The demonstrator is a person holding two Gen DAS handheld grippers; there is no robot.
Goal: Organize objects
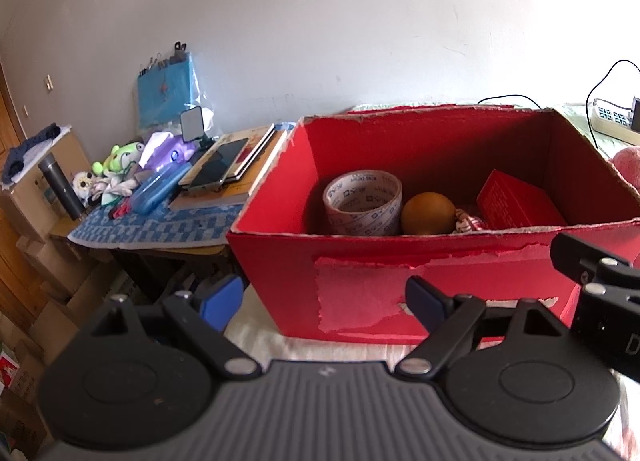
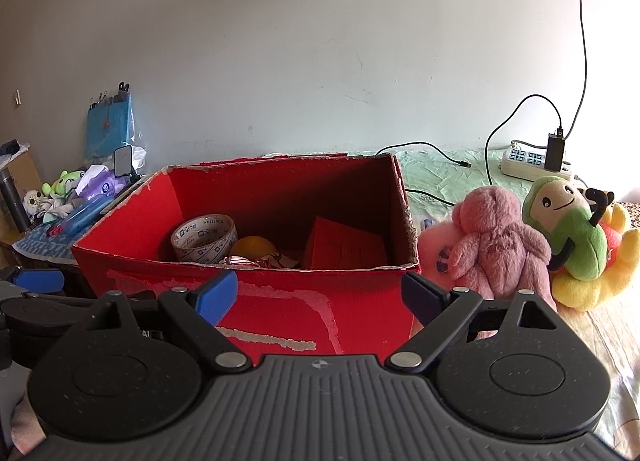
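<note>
left claw [image 1: 324, 297]: sitting wide open in front of the red box, holding nothing
right claw [image 2: 318, 295]: also gaping wide with nothing in it, hanging just in front of the box's near wall
red box [image 2: 280, 301]: open cardboard thing sitting on the bed, torn edges, paper peeling off the front
tape roll [image 1: 363, 203]: lying inside the box at the left, leaning on its side
orange ball [image 1: 428, 213]: sitting in the box just right of the tape, looking like it's touching it
small red carton [image 1: 516, 201]: tilting against the right side inside the box
pink plush [image 2: 494, 239]: sitting on the bed just beside the box's right wall
green plush [image 2: 568, 227]: leaning on a yellow plush [image 2: 592, 289], right of the pink one
power strip [image 2: 532, 165]: lying on the bed by the wall, charger plugged in
side bench [image 1: 160, 227]: crowding up with books, a blue case, small toys, well left of the box
</note>
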